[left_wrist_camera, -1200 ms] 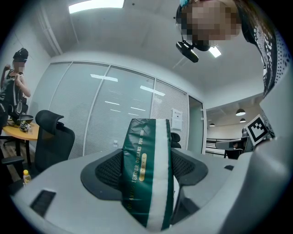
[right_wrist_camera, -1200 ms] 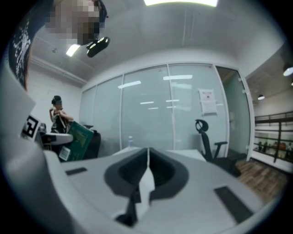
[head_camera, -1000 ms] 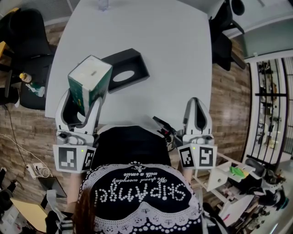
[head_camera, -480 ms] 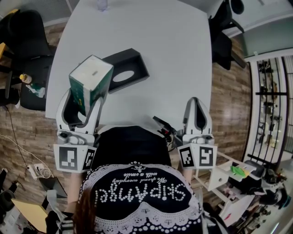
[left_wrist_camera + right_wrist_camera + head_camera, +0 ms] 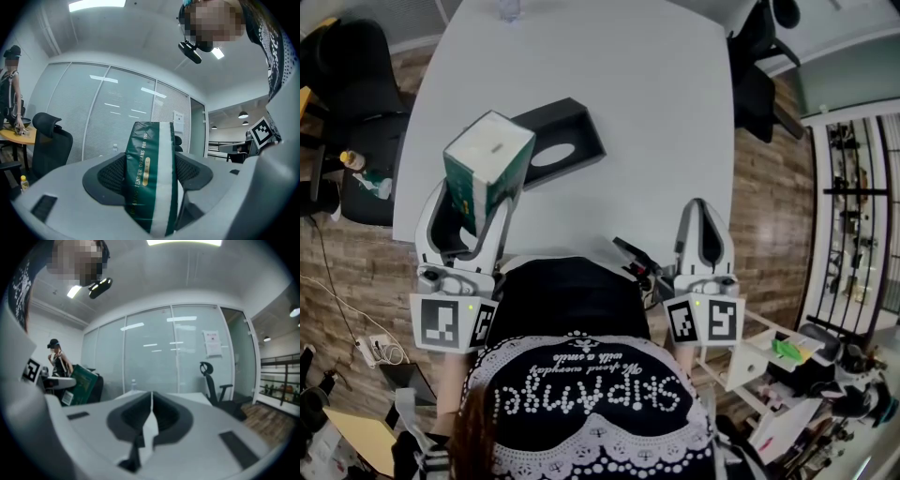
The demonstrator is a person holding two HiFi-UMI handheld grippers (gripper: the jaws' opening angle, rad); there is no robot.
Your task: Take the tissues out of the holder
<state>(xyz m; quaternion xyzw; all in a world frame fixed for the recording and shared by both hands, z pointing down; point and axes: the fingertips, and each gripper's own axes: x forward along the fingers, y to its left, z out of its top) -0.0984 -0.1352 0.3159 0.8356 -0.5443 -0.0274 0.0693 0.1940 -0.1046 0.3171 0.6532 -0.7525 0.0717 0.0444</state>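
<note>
The right gripper (image 5: 703, 214) sits at the near edge of the white table (image 5: 666, 103), its jaws pressed together with nothing between them. The left gripper (image 5: 471, 208) is clamped on the green-and-white tissue pack (image 5: 487, 161) — held tilted in the air, clear of the tabletop. Just beyond it lies the black tissue holder (image 5: 567, 127), oval opening facing up — apart from the pack. A clear bottle (image 5: 511, 9) stands at the table's far edge.
</note>
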